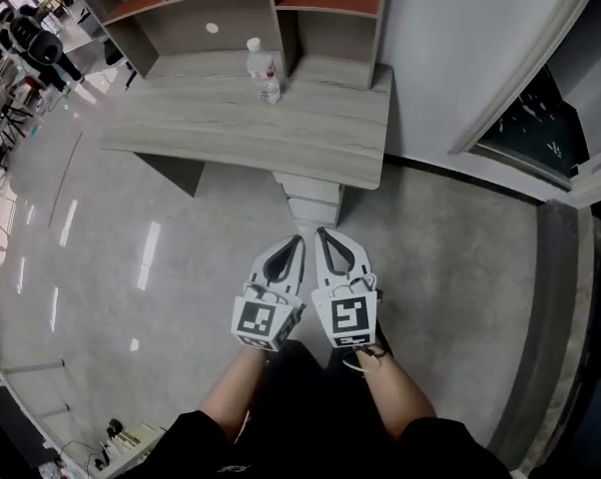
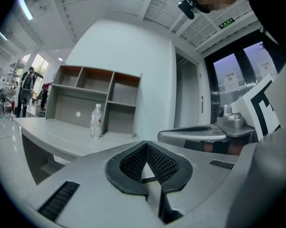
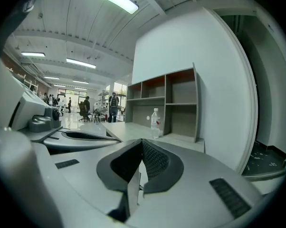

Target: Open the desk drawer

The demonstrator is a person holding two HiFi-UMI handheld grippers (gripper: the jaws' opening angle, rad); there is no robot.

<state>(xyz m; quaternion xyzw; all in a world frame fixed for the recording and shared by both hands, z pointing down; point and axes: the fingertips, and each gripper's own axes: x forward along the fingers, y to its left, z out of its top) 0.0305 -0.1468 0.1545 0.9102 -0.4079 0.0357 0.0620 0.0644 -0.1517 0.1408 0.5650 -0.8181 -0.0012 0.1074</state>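
One white drawer stack (image 1: 313,200) under the near right end of the counter (image 1: 231,133), fronts flush and shut. On the counter, toward its back edge: a clear water bottle (image 1: 264,73), upright, just in front of an open shelf unit (image 1: 211,3) against the wall. Nearer in, over bare floor (image 1: 131,257) and apart from the drawers: left claw (image 1: 297,242) and right claw (image 1: 322,236) side by side, tips toward the drawer stack, touching nothing. Both clenched, black pads pressed together, nothing between them. Behind each, a marker cube and a bare forearm. Far left, beyond the counter: people and chairs, too small to make out.
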